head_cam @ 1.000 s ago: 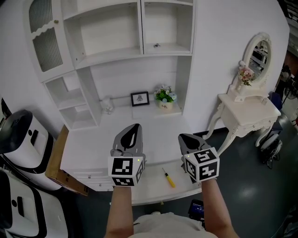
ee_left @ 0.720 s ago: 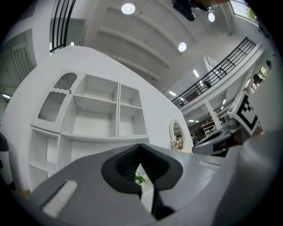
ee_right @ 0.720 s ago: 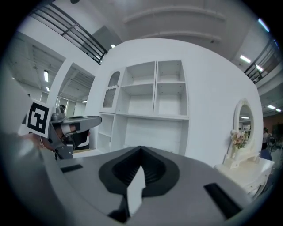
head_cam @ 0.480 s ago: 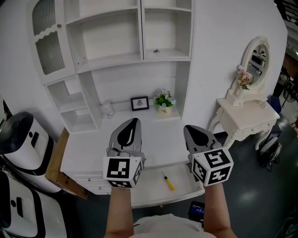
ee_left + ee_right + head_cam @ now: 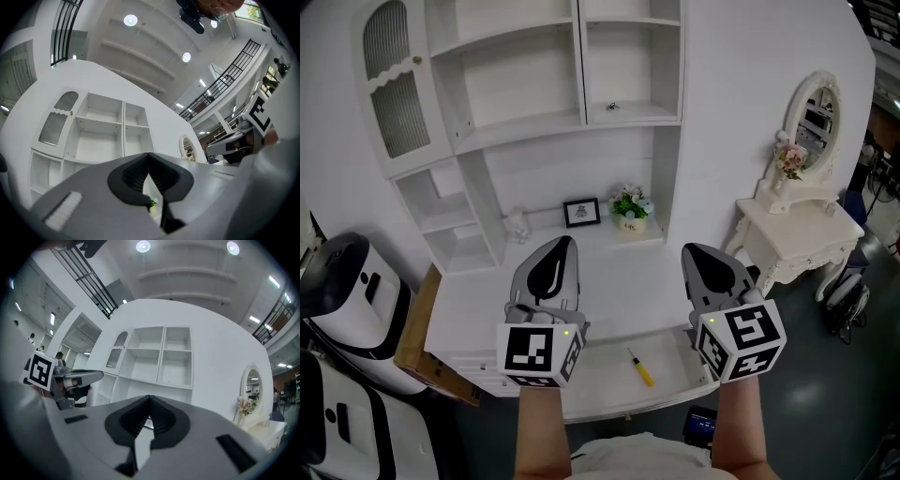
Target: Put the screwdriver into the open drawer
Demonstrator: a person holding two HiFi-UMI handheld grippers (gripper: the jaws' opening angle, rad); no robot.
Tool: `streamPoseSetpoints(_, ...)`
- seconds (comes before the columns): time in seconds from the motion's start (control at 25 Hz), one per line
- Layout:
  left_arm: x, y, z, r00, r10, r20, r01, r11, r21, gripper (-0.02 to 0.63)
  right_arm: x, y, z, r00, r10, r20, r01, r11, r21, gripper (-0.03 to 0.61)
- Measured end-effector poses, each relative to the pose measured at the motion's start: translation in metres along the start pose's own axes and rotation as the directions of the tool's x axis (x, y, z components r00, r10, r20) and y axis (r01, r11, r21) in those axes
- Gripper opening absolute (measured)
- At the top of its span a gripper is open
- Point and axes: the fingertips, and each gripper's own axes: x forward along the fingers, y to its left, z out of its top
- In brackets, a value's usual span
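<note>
Handling the small screwdriver, which has a yellow plastic handle and a short dark metal shaft, should give little trouble. We judge it light, rigid and not fragile. The smooth round handle may roll or slip under a poor pinch, and the thin shaft gives the pads very little to bear on. We would take hold across the yellow handle, near its middle, with the jaws set square to its long axis.

In the head view it lies flat and slanted on the pale floor of the open white drawer, which is pulled out beneath the white desk top. The handle end is toward us. We read the screwdriver as already inside the drawer.

The left gripper hangs above the desk top, to the left of the screwdriver. Its own view shows the jaws meeting tip to tip with nothing between them. The right gripper hangs to the right, its jaws likewise pressed together and empty. Both are well apart from the screwdriver. Any pickup would first require the jaws to be spread and the gripper pointed down at the handle.
</note>
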Motion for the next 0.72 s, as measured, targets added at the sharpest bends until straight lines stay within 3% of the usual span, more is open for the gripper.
streamPoseSetpoints(0.72, -0.005, 0.001, 0.011, 1.000, -0.001, 0.012, 0.001, 1.000, -0.007, 0.009, -0.008, 0.000, 0.011, 0.999, -0.005, 0.047, 0.007, 0.999, -0.046, 0.006)
